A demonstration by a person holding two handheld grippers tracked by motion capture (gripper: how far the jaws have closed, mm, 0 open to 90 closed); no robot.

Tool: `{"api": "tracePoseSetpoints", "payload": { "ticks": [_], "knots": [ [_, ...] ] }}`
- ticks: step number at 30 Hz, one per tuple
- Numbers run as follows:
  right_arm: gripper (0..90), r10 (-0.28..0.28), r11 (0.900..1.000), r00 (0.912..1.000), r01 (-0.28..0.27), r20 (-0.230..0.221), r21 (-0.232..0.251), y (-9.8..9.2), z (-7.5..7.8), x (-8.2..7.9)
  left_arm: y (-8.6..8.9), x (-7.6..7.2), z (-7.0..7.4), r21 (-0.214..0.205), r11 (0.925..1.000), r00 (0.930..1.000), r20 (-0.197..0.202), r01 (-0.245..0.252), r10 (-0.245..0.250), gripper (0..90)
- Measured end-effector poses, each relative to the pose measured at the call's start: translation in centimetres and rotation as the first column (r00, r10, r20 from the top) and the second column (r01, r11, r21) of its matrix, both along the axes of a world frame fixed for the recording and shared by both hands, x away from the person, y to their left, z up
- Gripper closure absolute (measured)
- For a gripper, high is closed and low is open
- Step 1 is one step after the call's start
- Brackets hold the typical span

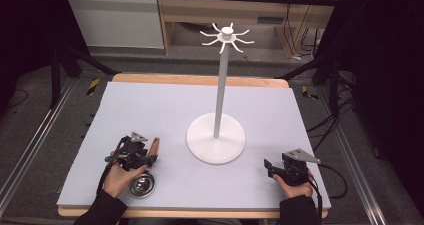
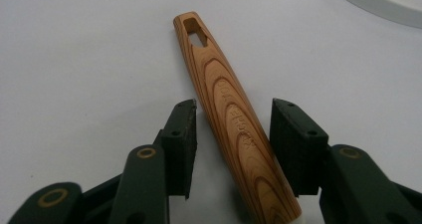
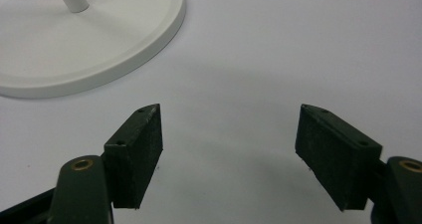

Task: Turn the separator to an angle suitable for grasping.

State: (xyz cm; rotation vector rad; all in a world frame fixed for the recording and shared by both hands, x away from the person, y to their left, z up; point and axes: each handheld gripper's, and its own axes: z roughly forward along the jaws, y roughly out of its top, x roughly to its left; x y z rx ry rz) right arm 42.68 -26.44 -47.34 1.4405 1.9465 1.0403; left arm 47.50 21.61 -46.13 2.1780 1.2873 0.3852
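Straddling wooden ladle handle (image 2: 234,129), left gripper (image 2: 233,134) part-open, pads prob. not touching; right gripper (image 3: 226,149) open, empty.

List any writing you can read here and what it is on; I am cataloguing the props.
Wooden handle: a word is stamped along its length, but it is too blurred and slanted to read.
White stand: no writing can be seen.
Grey mat: no writing can be seen.

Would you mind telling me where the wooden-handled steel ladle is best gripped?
Grip the tapered wooden handle mid-length, from above, jaws across its narrow width. It lies flat and slim on the table, while the round steel bowl is wide and smooth.
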Motion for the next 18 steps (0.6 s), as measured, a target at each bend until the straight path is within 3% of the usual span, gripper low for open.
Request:
{"api": "tracePoseSetpoints", "payload": {
  "ticks": [18],
  "knots": [
    [31.9,0.010,0.9998,0.9999,-0.009,-0.013,0.016,-0.05,0.08,-0.05,-0.38,-0.31,0.18,0.013,0.9992,0.9993,-0.012,0.036,-0.036,61.2]
  ]
}}
